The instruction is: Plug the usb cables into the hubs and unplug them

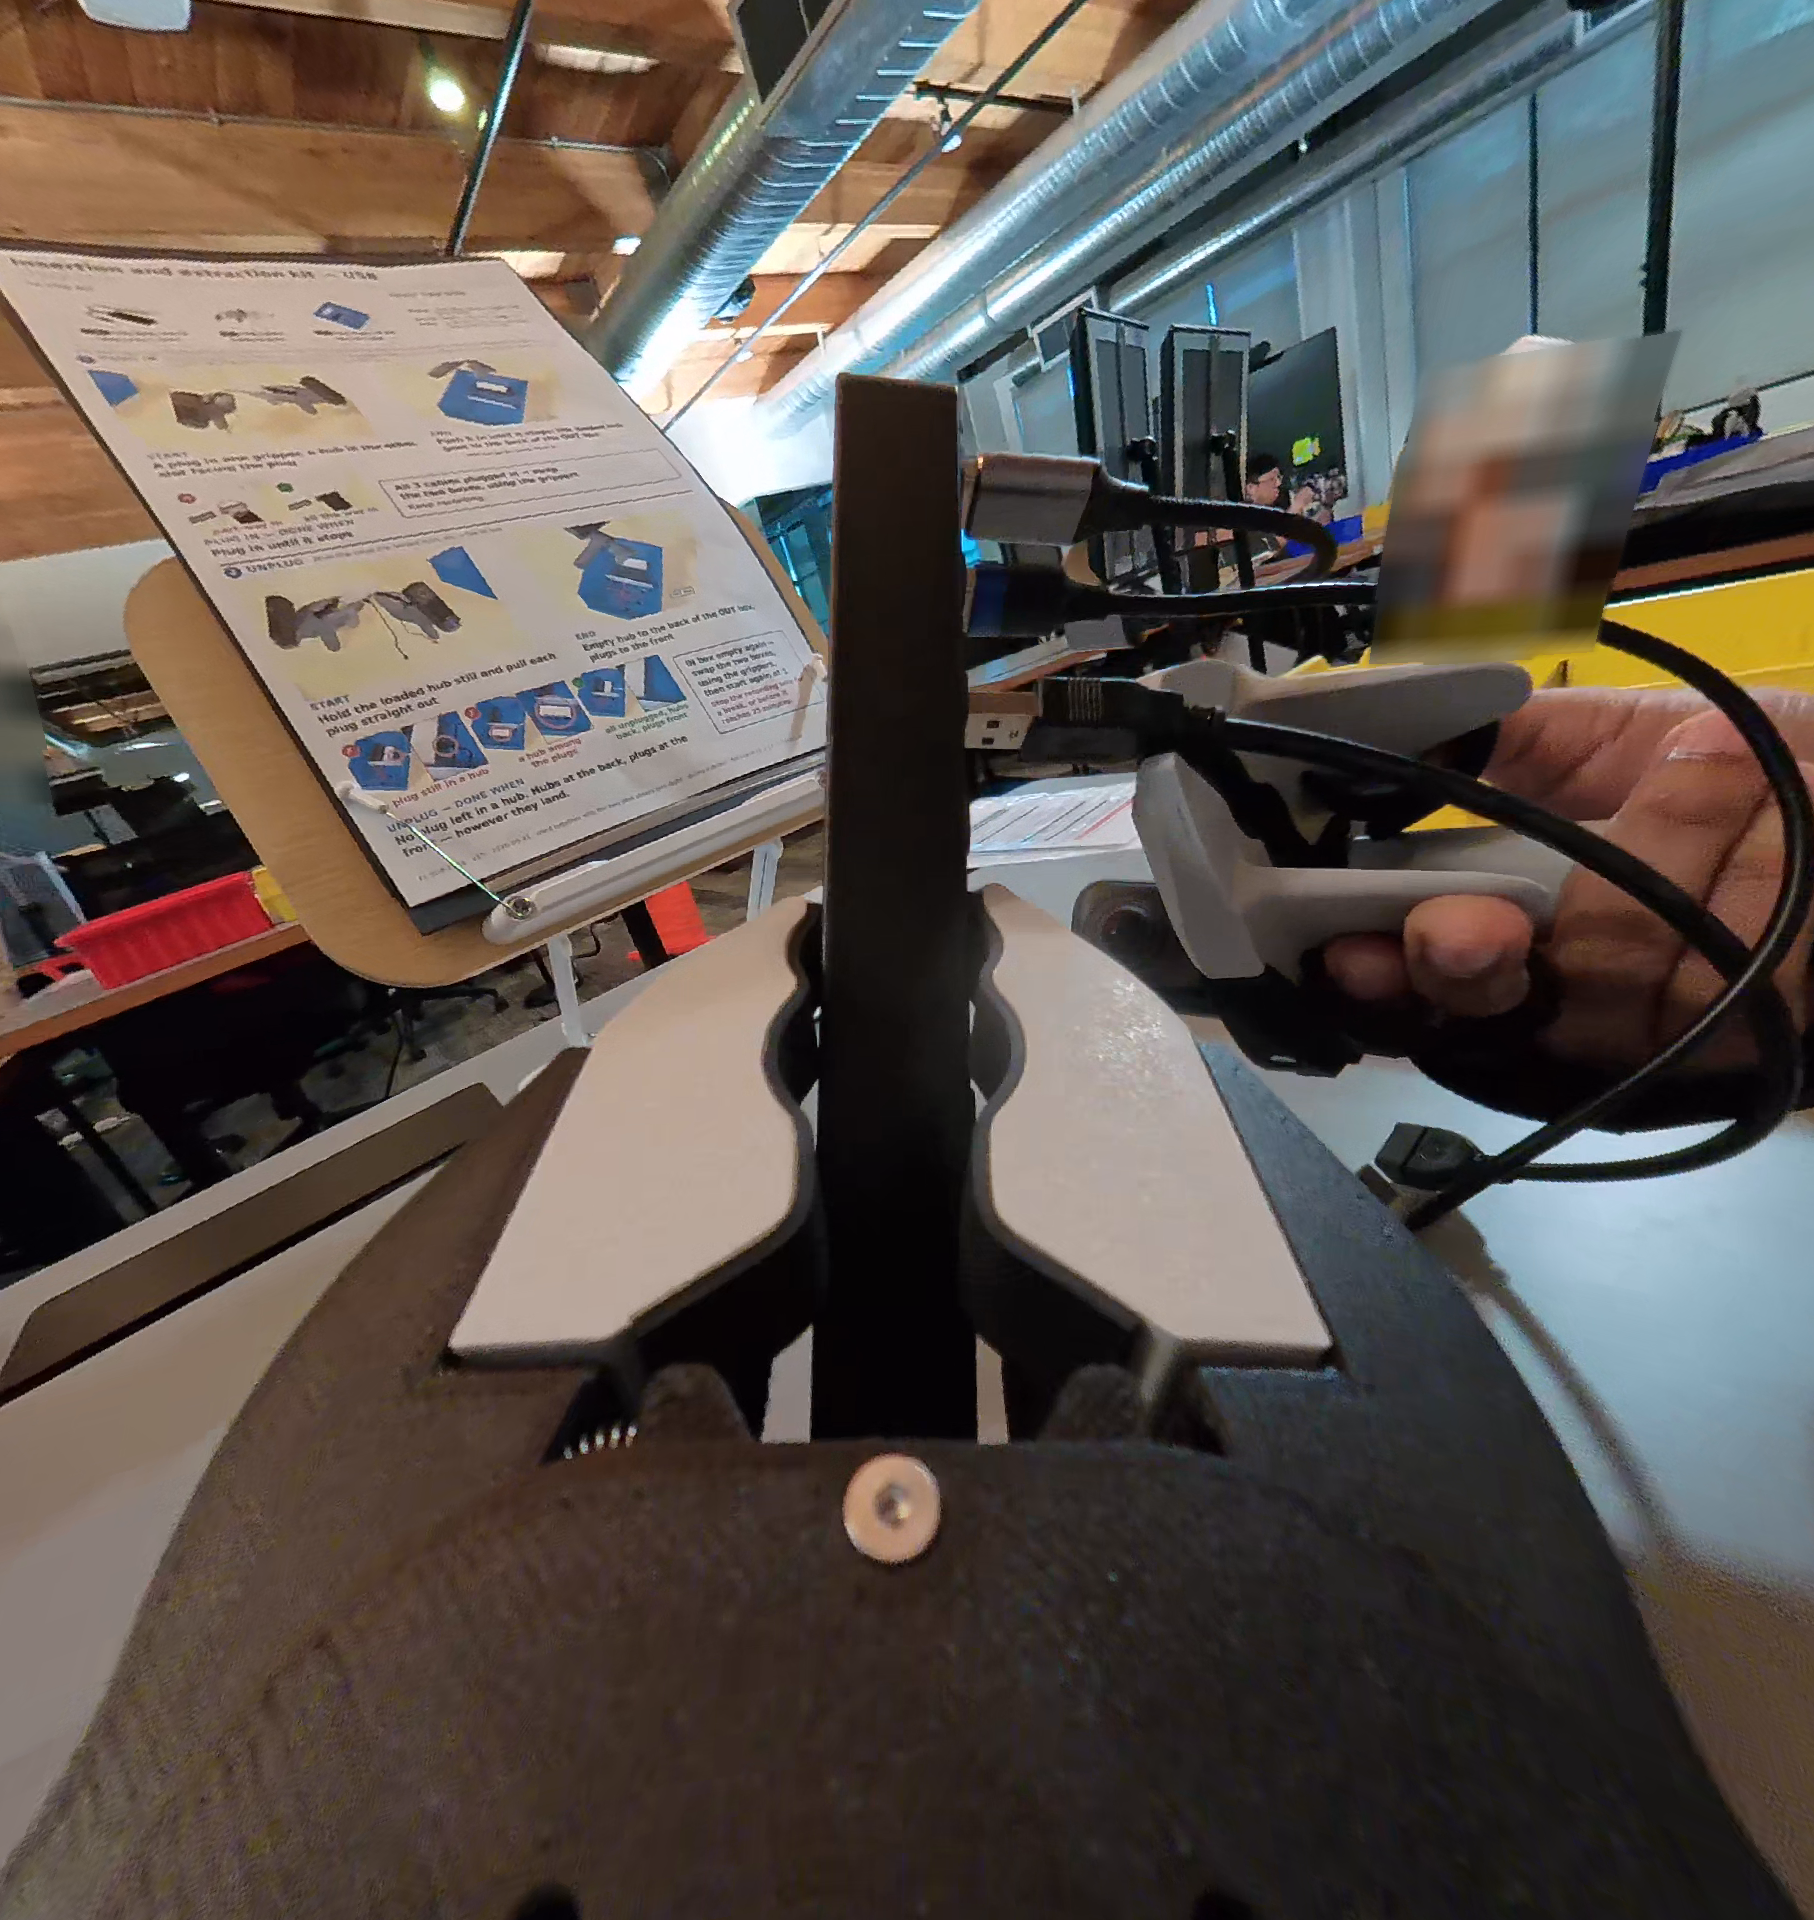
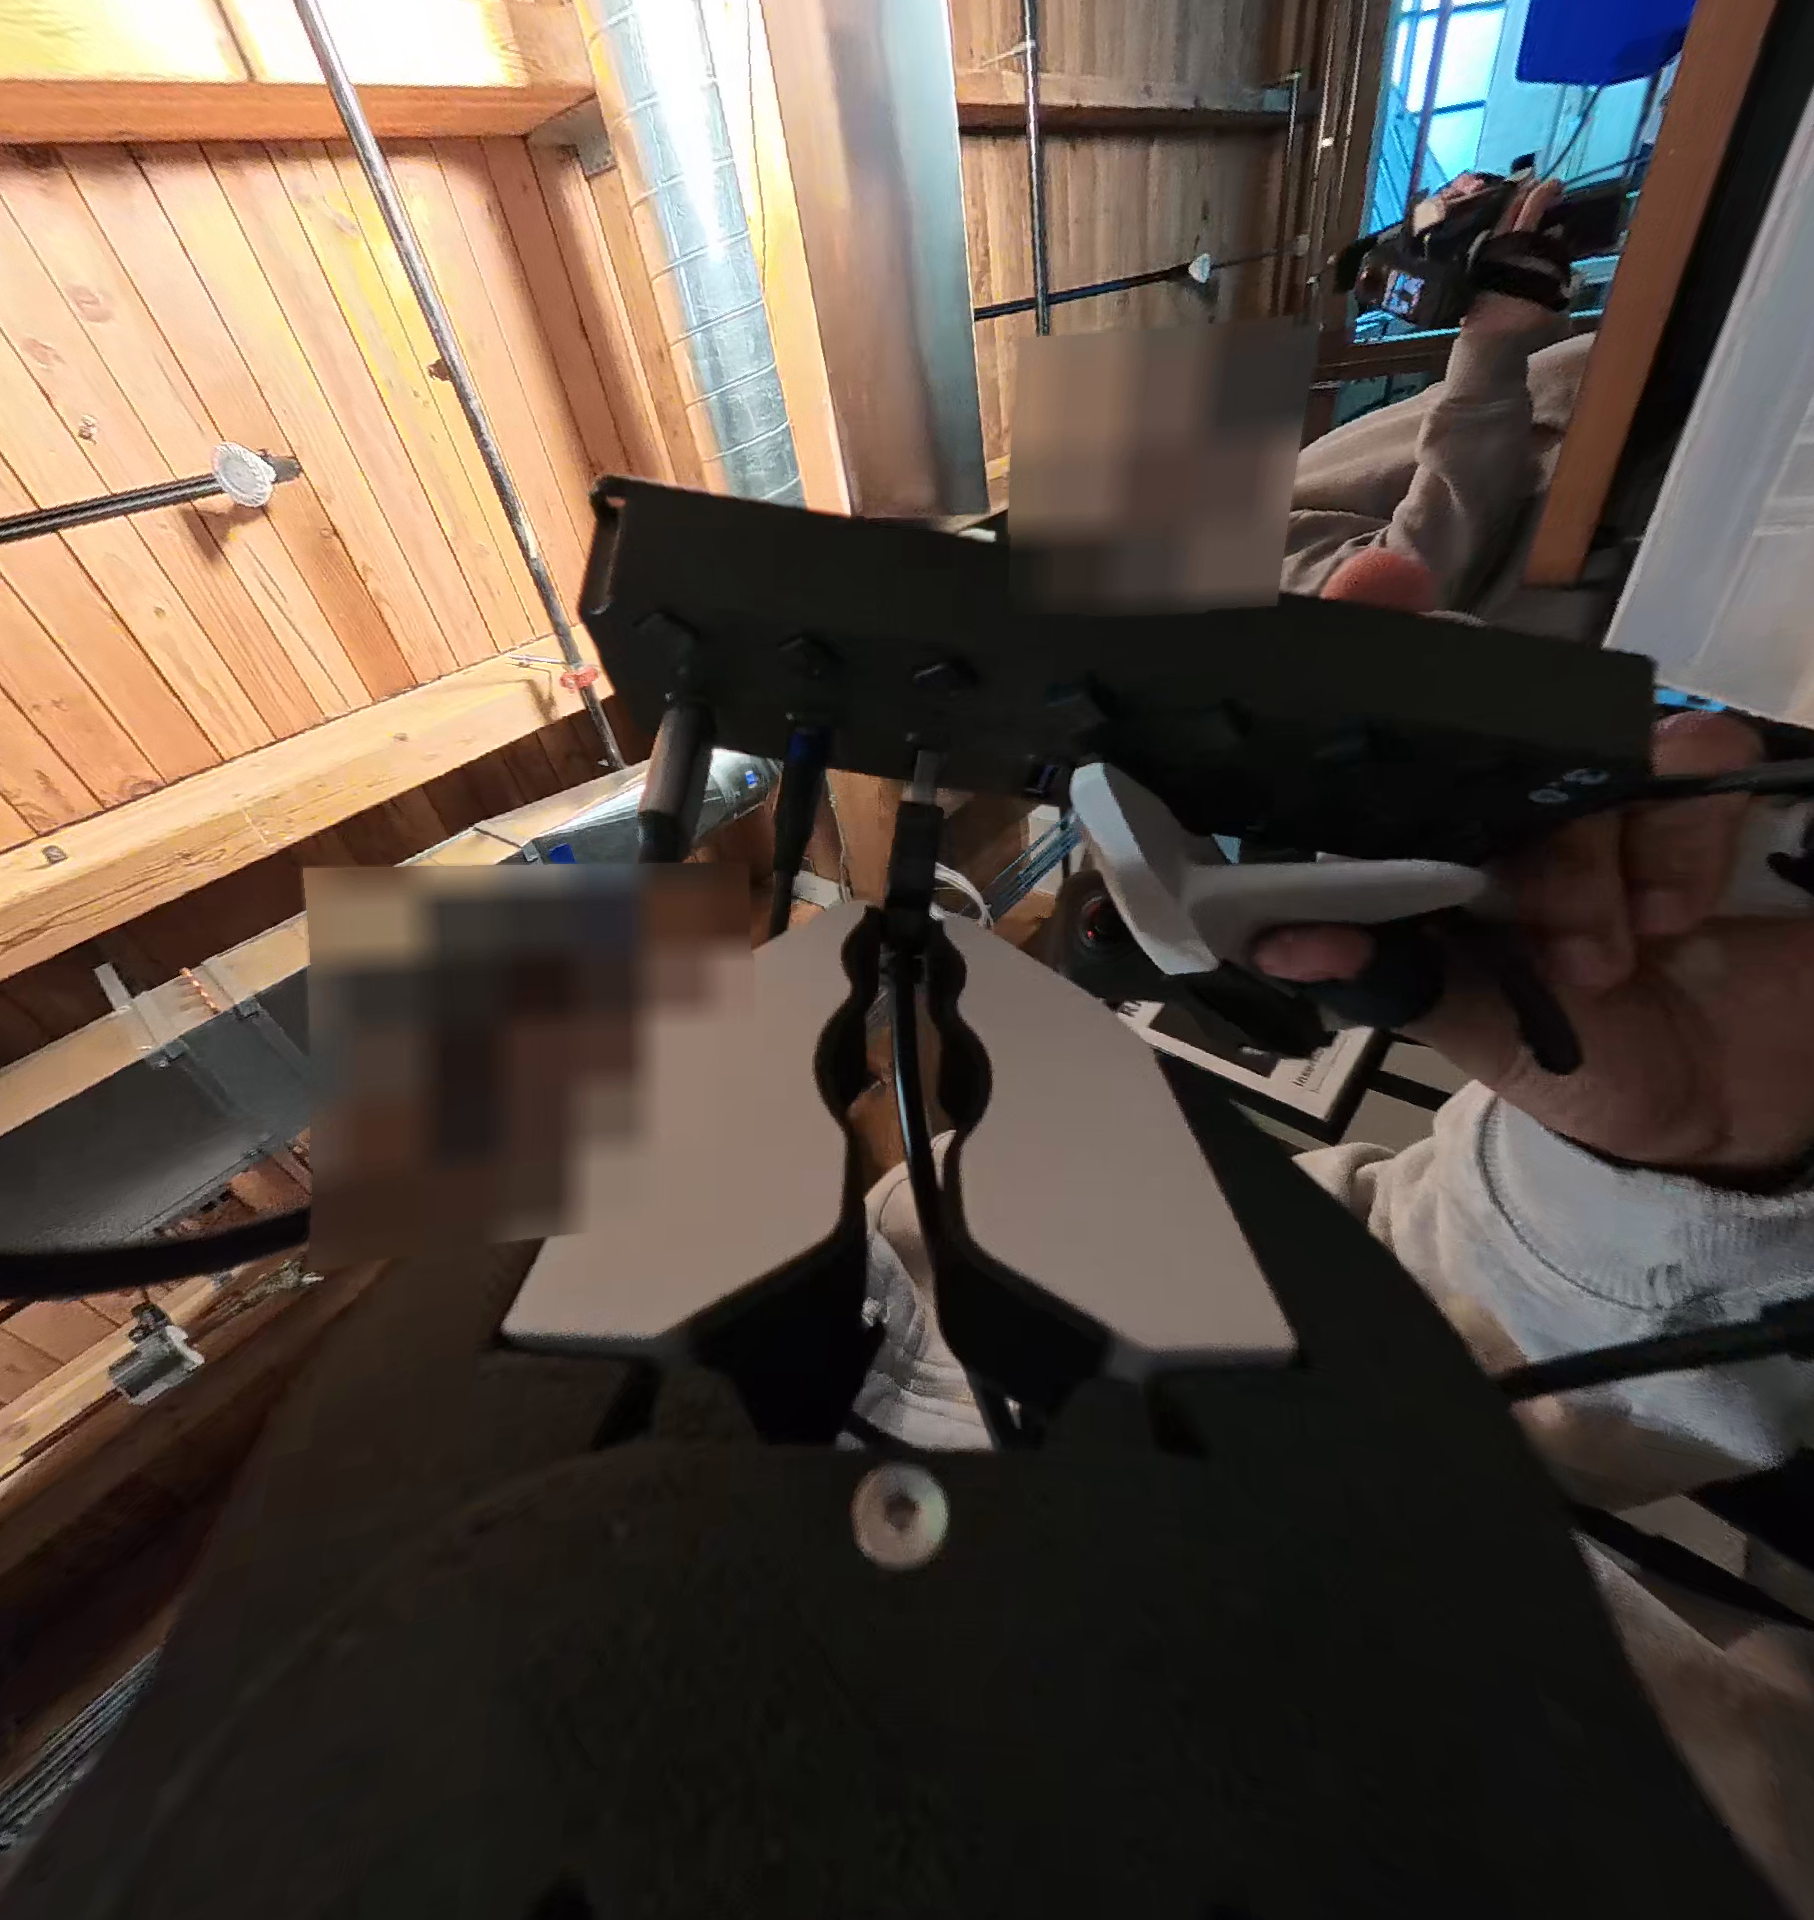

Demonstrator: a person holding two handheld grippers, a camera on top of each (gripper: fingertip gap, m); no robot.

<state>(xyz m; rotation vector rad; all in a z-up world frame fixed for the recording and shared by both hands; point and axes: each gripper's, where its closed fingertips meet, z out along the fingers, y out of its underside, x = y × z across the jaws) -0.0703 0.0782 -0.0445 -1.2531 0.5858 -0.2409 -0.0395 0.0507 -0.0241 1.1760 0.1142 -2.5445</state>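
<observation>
In the left wrist view my left gripper [image 1: 892, 920] is shut on a black USB hub [image 1: 887, 665] and holds it upright and edge-on above the table. On the hub's right side sit a silver plug [image 1: 1028, 499], a blue plug [image 1: 991, 603] and a black plug [image 1: 1085, 707]. The right gripper's white fingers [image 1: 1298, 696] clamp the black plug, and a bit of its metal shell shows beside the hub. In the right wrist view my right gripper [image 2: 903, 925] is shut on that black plug [image 2: 918, 831] at the hub [image 2: 882, 623].
An instruction sheet on a wooden stand [image 1: 415, 582] stands behind the hub on the left. The black cable [image 1: 1713, 831] loops over a hand [image 1: 1661, 883] down to the white table [image 1: 1609, 1403]. The left gripper's fingers [image 2: 1152, 873] show in the right wrist view. A person holds a camera [image 2: 1443, 270].
</observation>
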